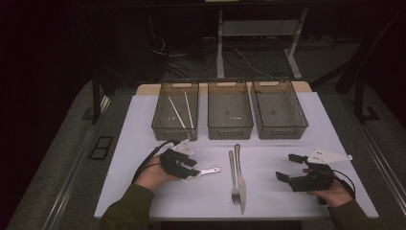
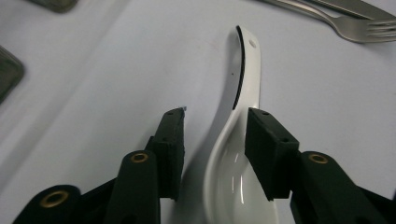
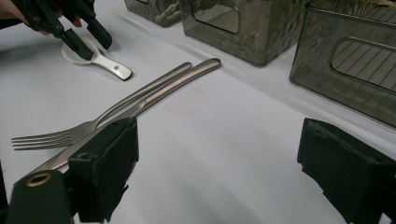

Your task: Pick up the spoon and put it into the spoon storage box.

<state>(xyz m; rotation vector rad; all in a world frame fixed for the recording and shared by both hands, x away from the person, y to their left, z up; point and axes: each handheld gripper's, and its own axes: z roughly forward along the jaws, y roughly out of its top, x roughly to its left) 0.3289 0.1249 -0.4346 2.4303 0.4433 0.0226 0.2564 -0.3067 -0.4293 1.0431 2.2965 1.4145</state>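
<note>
- My left gripper [image 1: 184, 167] sits in the lower left of the high view, right over the white ceramic soup spoon [image 1: 207, 171], which lies flat on the white table [image 1: 273, 211].
- In the left gripper view the spoon's bowl [image 2: 233, 186] is between my two black pads at the bottom centre of the frame, and its handle runs up toward the top centre. The right pad [image 2: 268, 149] looks right up against the spoon's edge, while the left pad [image 2: 170, 149] stands off it with a strip of table showing, so the fingers are released around the spoon, not clamped on it.
- My right gripper [image 1: 286, 167] is in the lower right of the high view, jaws spread wide and gripping nothing. In the right gripper view there's just bare table between the pads.
- A steel fork [image 1: 233, 178] and a steel table knife [image 1: 240, 179] lie side by side in the lower middle of the high view, between my two grippers.
- Three smoky see-through plastic bins [image 1: 230, 111] stand in a row across the middle of the high view. The left one has a pair of pale chopsticks [image 1: 182, 111] in it.
</note>
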